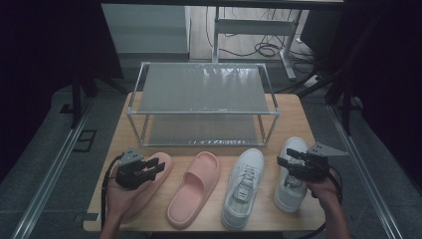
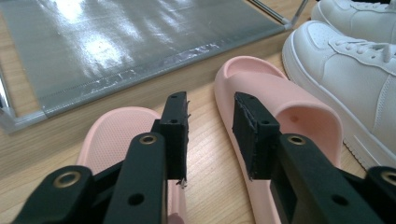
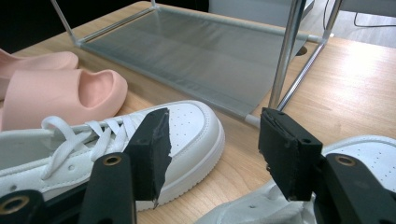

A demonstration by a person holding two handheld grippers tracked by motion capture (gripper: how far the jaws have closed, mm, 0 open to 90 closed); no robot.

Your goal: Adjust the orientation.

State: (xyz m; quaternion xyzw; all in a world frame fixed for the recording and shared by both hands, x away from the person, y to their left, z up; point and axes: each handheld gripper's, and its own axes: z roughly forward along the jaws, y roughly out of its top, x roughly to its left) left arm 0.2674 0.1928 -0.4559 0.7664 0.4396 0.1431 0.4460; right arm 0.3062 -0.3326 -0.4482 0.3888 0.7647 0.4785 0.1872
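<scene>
Slippers and sneakers lined up on table (image 1: 293, 112) before two-tier rack (image 1: 201, 102). Pink slipper (image 1: 152, 181) directly beneath left claw (image 1: 155, 168), jaws apart, nothing between; white sneaker (image 1: 291, 174) under right claw (image 1: 284, 162), jaws wide, empty. Best handled by lowering each claw astride one side wall, clamping firmly, then lifting level toward rack beyond.
</scene>
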